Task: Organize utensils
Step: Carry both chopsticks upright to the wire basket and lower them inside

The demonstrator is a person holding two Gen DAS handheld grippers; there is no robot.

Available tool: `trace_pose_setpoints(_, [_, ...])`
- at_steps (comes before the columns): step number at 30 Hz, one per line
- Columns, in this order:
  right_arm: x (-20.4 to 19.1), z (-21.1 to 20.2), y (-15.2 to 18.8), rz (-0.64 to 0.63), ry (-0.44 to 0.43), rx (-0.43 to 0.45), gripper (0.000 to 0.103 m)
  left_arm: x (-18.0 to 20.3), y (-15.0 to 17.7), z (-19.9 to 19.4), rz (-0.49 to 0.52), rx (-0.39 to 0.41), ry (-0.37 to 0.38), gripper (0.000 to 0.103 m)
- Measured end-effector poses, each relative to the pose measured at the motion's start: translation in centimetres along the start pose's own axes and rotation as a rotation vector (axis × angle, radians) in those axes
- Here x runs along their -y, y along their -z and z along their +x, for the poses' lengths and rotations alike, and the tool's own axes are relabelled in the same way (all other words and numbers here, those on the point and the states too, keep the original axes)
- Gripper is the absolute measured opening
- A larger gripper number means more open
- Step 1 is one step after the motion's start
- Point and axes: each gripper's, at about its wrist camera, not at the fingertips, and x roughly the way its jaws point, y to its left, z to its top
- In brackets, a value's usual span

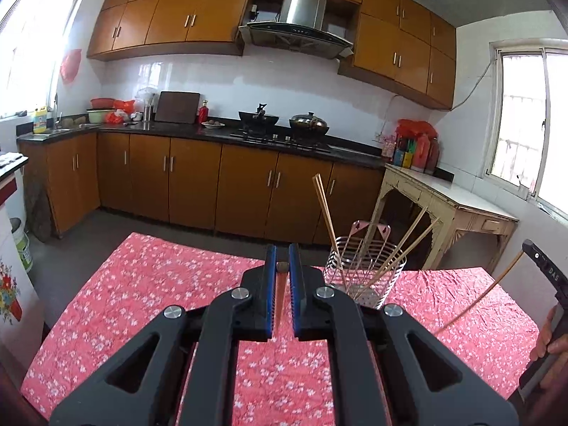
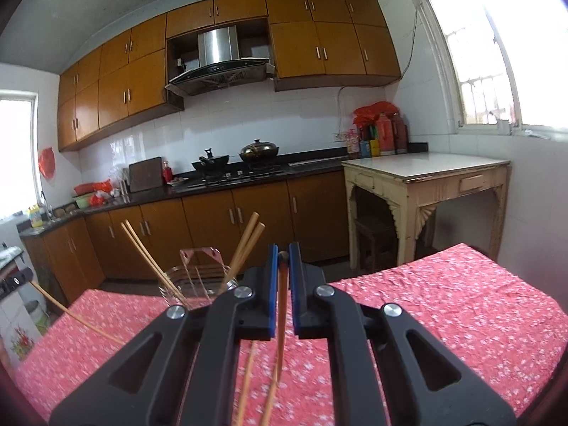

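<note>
The left gripper [image 1: 282,259] has its blue-padded jaws drawn together on one chopstick [image 1: 280,305], which runs down between them toward the camera, its dark end showing at the fingertips. The right gripper [image 2: 283,259] is likewise clamped on one chopstick [image 2: 281,319], held lengthwise between its pads. In the left wrist view that right-hand chopstick [image 1: 475,303] slants out from the right gripper at the frame's right edge, where a hand [image 1: 550,340] wraps the handle; white letters on that gripper read "DAS".

Two more loose chopsticks [image 2: 248,383] lie on the tablecloth under the right gripper.

Just beyond the grippers stands one wire utensil holder [image 1: 365,269] with a pink hanger plate at its back. It holds four chopsticks: a pair [image 1: 326,220] leaning left and a pair [image 1: 411,245] leaning right.

Everything rests on a table covered by a red cloth with small white flowers [image 1: 142,301].

Farther off, a dark counter [image 1: 198,131] carries two woks on the stove, one open [image 1: 258,118] and one with a metal lid [image 1: 309,124], one cutting board [image 1: 177,106] leaning on the wall, and a yellow bottle [image 1: 39,120] by the sink; its label is too small to read. A cream side table [image 2: 426,174] bears a cluster of red bottles and boxes.
</note>
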Motion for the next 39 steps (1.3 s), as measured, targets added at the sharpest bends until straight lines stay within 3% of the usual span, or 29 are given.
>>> trace_pose_setpoints(16, [-3.3,1.6,-6.4,0.011,-0.104,0.052,0.007,1.7,-4.7,1.4,0.027,0.031,0.041,0.007])
trace_pose_setpoints(24, [-5.6,2.8,-10.7,0.029,-0.168,0.11,0.007,4.1,-9.6,2.3,0.022,0.09,0.07,0.007])
trace_pose_setpoints(32, [-8.3,6.7,-13.9,-0.01,-0.159,0.152,0.007,8.1,-15.2,3.9,0.028,0.154,0.099,0.007])
trace_pose_setpoints(39, [-9.0,12.0,-13.1,-0.001,-0.156,0.106,0.007,11.6,-16.2,8.3,0.07,0.159,0.069,0.007])
